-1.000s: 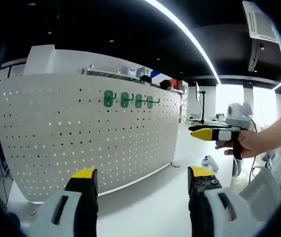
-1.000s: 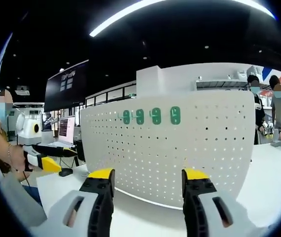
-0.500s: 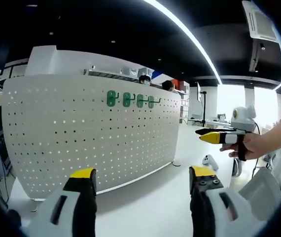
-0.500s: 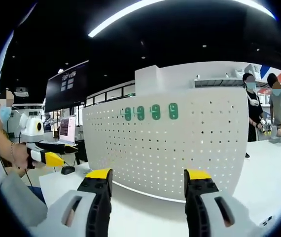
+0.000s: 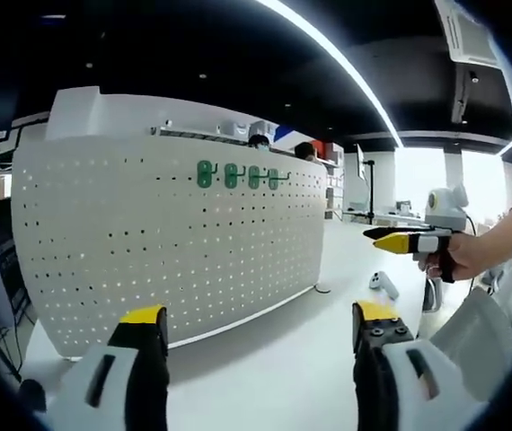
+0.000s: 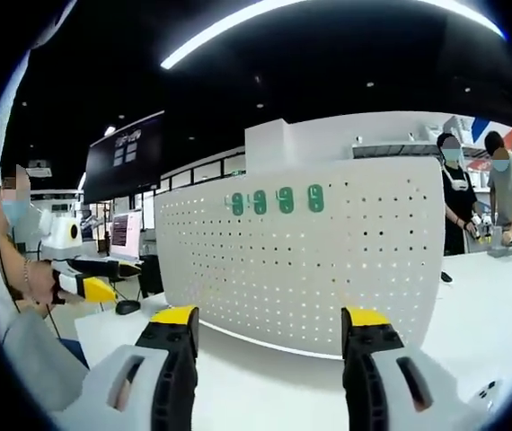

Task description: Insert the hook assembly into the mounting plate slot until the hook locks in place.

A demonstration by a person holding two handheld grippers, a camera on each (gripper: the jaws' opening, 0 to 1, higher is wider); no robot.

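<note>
Since four green hooks [image 5: 239,176] already hang in a row high on the pegboard [image 5: 175,242], upper centre of both views, the left gripper [image 5: 251,328] and right gripper [image 6: 269,328] hover wide and empty, well back.

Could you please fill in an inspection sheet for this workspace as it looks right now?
Surface: white table, bare in front of the board.
Job's things: white pegboard standing upright on the table; four green hooks in a row near its top edge.
Clutter: small white object on the table, past the pegboard's right end in the left gripper view; too small to identify.
Grippers: left claw open, holding nothing; right claw open, holding nothing; both point at the pegboard.
Cables: nothing seen.
Surroundings: two people behind the pegboard; monitor; ceiling light strip.
</note>
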